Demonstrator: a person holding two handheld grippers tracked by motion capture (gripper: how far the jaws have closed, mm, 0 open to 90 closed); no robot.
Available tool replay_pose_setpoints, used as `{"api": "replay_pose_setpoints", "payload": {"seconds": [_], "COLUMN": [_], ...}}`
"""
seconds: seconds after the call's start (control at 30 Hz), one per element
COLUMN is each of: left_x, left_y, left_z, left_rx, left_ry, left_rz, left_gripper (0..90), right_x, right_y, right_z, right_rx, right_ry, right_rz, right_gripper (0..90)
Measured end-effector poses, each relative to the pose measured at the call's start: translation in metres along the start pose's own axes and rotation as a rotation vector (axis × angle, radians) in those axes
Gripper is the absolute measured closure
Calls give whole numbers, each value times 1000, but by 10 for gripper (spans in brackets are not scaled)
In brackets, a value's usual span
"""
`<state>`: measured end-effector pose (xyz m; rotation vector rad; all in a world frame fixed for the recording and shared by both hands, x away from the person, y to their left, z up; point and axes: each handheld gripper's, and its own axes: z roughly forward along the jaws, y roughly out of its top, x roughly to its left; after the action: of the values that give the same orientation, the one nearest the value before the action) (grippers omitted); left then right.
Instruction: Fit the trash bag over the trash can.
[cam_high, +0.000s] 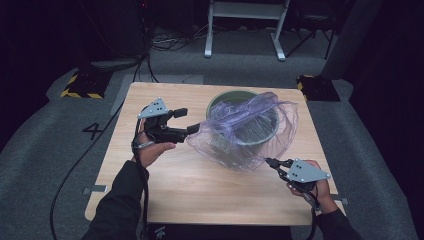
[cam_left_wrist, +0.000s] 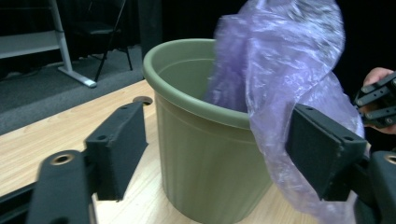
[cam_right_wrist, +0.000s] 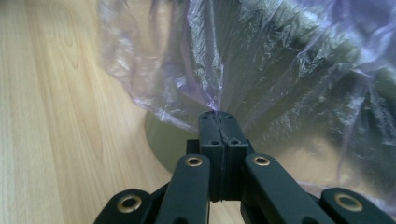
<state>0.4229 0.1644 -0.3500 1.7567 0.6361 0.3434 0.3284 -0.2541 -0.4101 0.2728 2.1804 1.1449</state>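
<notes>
Right gripper view shows your right gripper (cam_right_wrist: 218, 116) clamped on the purple bag (cam_right_wrist: 261, 60) draped over the green bin (cam_high: 243, 120); your left gripper (cam_left_wrist: 219, 149) stands apart, bag brushing one jaw.

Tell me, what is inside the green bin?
Part of the purple plastic bag hangs into the green bin; the rest drapes outside over its rim. The bag covers the bin's bottom, so other contents cannot be seen.

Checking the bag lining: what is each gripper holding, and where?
Right gripper is shut on the thin purple plastic bag, pinching its near edge. Left gripper is open, holding nothing.
</notes>
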Motion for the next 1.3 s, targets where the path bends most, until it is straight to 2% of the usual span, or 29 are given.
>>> {"api": "replay_pose_setpoints", "payload": {"seconds": [0.03,0.07,0.1,0.17,0.2,0.27,0.3,0.4,0.47,0.53,0.57,0.7,0.87,0.93,1.03,1.1,1.13,1.2,1.3], "left_x": [1,2,2,2,2,3,3,2,3,3,4,5,4,5,7,8,9,10,11], "left_y": [1,2,2,2,2,0,-1,-3,-3,-3,-3,-4,-3,-3,-4,-4,-5,-5,-4], "left_z": [2,4,7,12,15,19,20,21,20,20,20,20,22,24,26,27,28,29,31], "left_rx": [13,17,21,39,48,55,51,43,45,50,49,41,52,55,58,60,63,61,60], "left_ry": [3,-4,18,15,33,18,21,38,51,59,63,70,85,89,90,90,91,85,85], "left_rz": [9,19,28,55,63,60,59,57,56,50,51,35,38,35,27,23,23,16,11], "left_gripper": [285,361,427,582,612,727,744,816,832,831,831,826,825,825,825,823,819,818,816], "right_x": [0,0,0,-2,-4,-7,-8,-11,-12,-12,-12,-16,-18,-19,-24,-28,-31,-39,-52], "right_y": [-2,-4,-6,-10,-12,-15,-17,-17,-15,-10,-6,5,22,30,41,48,50,53,53], "right_z": [1,2,3,5,6,7,8,3,-5,-16,-22,-50,-79,-84,-84,-80,-77,-69,-55], "right_rx": [7,18,30,39,38,44,42,12,-4,-11,-10,-67,-190,-230,-232,-208,-197,-177,-115], "right_ry": [10,14,13,22,34,61,81,91,97,122,119,87,43,4,-79,-114,-146,-153,-167], "right_rz": [-1,-4,-10,-2,11,25,33,73,70,53,43,45,36,19,-9,-33,-41,-47,-49], "right_gripper": [900,900,900,900,900,894,781,581,460,419,379,335,358,374,374,367,367,360,352]}}
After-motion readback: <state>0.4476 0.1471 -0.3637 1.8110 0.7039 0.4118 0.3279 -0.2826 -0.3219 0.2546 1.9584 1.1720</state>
